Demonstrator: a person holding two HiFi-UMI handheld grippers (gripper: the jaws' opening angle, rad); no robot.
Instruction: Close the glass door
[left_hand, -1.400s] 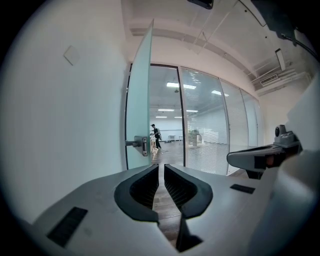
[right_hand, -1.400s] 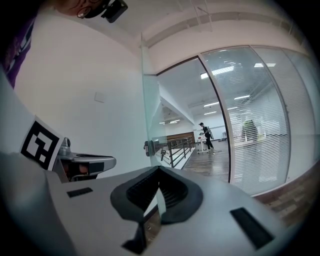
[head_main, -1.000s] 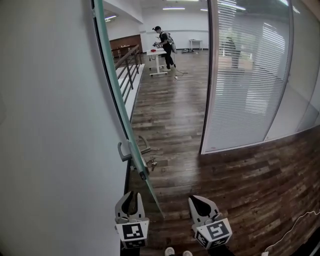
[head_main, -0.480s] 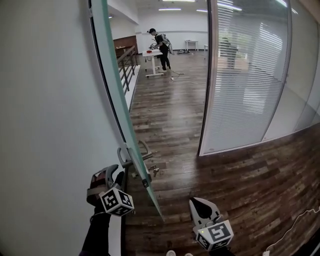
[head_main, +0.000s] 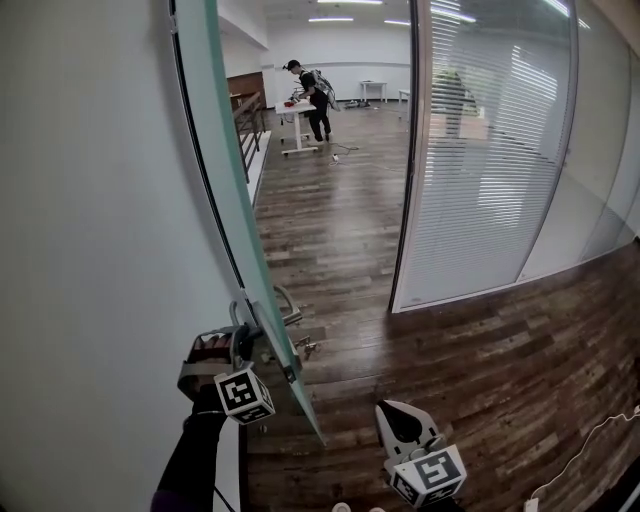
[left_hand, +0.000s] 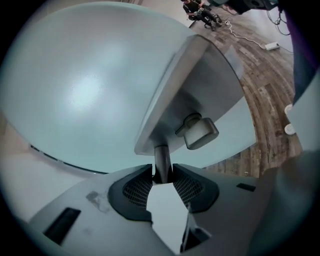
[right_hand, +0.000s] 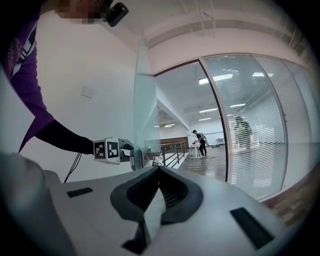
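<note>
The glass door (head_main: 225, 150) stands open, edge-on along the white wall. Its grey metal handle (head_main: 243, 312) sits low on the pane. My left gripper (head_main: 240, 338) is rolled onto its side at that handle. Its jaws have opened within the last second. In the left gripper view the handle's bar (left_hand: 162, 159) stands between the pads (left_hand: 139, 186), which lie against it on both sides, under the frosted pane (left_hand: 90, 90) and lock knob (left_hand: 200, 132). My right gripper (head_main: 398, 412) hangs low at the front, shut with nothing in it (right_hand: 157, 172), pointing at the door (right_hand: 142, 100).
A glass partition with white blinds (head_main: 480, 150) and its frame post (head_main: 405, 200) bound the doorway on the right. Wood floor runs ahead to a railing (head_main: 250, 120) and a person at a desk (head_main: 305, 85). A small fitting (head_main: 305, 347) lies on the floor by the door.
My left gripper rose from the bottom edge, rolled sideways and moved up to the door handle, which now sits between its jaws. The right gripper has stayed low.
</note>
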